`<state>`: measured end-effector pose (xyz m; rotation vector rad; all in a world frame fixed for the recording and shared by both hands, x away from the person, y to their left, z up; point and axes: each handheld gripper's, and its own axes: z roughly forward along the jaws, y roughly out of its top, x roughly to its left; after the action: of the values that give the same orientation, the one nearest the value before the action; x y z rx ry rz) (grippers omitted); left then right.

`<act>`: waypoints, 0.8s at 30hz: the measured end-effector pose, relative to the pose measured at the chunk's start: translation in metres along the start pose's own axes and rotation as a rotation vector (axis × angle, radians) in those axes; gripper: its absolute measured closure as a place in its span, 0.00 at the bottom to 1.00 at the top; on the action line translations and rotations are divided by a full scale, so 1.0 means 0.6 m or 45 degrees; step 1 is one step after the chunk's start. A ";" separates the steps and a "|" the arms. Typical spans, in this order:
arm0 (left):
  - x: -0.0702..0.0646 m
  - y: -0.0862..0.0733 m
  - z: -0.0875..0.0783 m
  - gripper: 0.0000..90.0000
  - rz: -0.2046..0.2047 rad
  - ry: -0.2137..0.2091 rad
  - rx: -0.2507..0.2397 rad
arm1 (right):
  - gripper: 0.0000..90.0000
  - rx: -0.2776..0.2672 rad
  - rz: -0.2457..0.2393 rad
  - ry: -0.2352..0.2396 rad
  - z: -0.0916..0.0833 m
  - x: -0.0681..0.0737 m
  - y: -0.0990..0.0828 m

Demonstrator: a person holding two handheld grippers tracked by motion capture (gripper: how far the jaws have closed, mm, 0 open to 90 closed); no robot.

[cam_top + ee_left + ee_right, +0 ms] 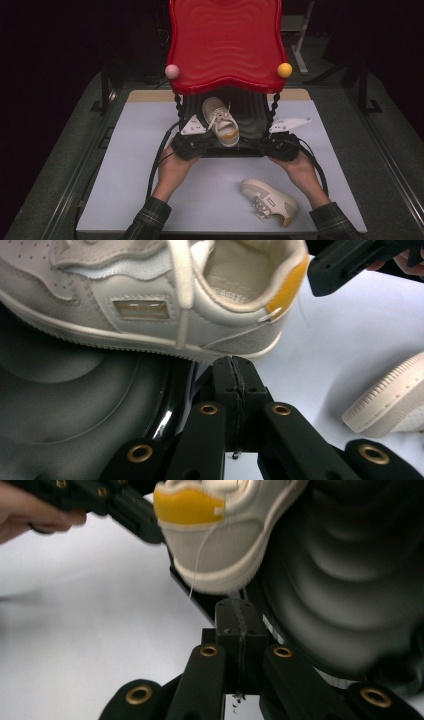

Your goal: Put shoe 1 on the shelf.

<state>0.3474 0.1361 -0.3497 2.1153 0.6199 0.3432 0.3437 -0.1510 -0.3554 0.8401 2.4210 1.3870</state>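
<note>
A cream-white sneaker (220, 121) with a mustard-yellow heel tab lay on the sloping black ribbed shelf (252, 112) of a small rack, toe pointing up the slope and heel hanging over the shelf's front edge. Its laces trailed loose across the upper. Above it rose the rack's glossy red wavy panel (226, 42), tipped at its lower corners by a pink ball (172, 71) and a yellow ball (284, 70), with black beaded posts running down either side.

The left claw (192, 142) sat at the shelf's front left corner, just beside and slightly below the sneaker's heel; in the left gripper view, its jaws (234, 385) stood pressed fully together with nothing between them, their tips just under the shoe's sole edge (150, 347), and whether they touched it could not be told. The right claw (280, 145) sat at the shelf's front right corner, farther from the shoe. In the right gripper view, its jaws (242, 625) were likewise closed tight and empty, pointed toward the yellow-tabbed heel (210, 535) just above them.

A second, matching sneaker (268, 200) lay on its side on the pale grey tabletop (150, 190), well apart from the rack and near the person's right forearm. Plaid sleeves showed at the bottom edge of the high view.
</note>
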 end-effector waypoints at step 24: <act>0.022 0.006 -0.015 1.00 -0.091 0.173 -0.063 | 1.00 -0.063 -0.043 0.059 0.055 0.013 0.051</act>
<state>0.3556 0.1477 -0.3417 2.0286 0.7565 0.4602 0.3638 -0.1112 -0.3463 0.7605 2.4127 1.4629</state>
